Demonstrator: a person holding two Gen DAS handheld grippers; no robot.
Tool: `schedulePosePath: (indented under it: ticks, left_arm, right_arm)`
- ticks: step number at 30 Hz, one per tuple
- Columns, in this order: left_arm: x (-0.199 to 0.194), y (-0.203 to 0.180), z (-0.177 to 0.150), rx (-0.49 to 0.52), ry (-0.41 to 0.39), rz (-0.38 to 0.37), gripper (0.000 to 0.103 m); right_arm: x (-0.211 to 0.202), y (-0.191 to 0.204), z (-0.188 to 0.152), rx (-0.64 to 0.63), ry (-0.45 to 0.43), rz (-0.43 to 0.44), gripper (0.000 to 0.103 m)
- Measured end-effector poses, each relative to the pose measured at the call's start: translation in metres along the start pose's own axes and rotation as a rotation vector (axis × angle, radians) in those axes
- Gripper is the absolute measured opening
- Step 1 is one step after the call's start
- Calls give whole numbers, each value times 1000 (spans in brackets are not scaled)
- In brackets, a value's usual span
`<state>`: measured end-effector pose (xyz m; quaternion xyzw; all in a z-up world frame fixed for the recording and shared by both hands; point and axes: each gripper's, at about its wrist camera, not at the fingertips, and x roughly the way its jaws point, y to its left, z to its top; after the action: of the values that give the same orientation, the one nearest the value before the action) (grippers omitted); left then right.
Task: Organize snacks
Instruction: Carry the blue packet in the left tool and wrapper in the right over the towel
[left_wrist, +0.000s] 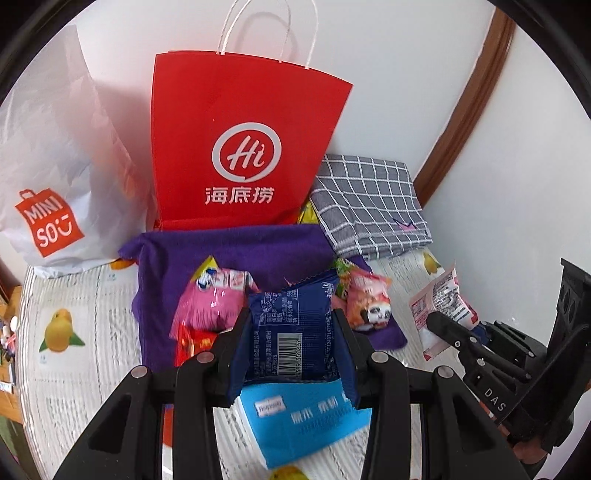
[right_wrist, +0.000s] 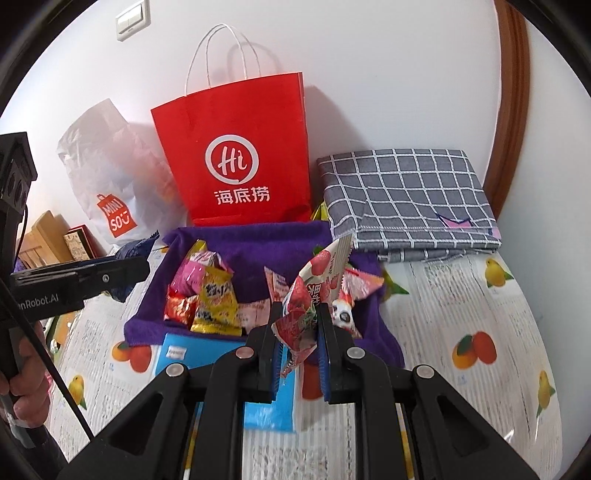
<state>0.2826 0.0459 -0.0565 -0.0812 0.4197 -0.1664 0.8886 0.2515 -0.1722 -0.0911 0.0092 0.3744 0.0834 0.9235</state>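
Observation:
In the left wrist view my left gripper is shut on a dark blue snack packet, held above a purple cloth. On the cloth lie a pink packet and a panda packet. At the right, my right gripper pinches a pink-and-white packet. In the right wrist view my right gripper is shut on that strawberry-print packet. Below it the purple cloth holds a yellow packet and a red one. The left gripper with the blue packet is at the left.
A red paper bag stands upright behind the cloth against the wall. A white plastic bag is to its left, and a folded grey checked cloth to its right. A light blue box lies in front. A person's hand grips the left handle.

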Motion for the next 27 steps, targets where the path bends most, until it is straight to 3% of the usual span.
schedulePosePath:
  ticks: [13, 27]
  left_arm:
    - [29, 9, 24, -19, -1, -8, 39]
    - [60, 26, 33, -45, 13, 34, 39]
  right_arm:
    - [36, -1, 30, -19, -8, 7, 16]
    - [84, -4, 56, -51, 2, 28, 16]
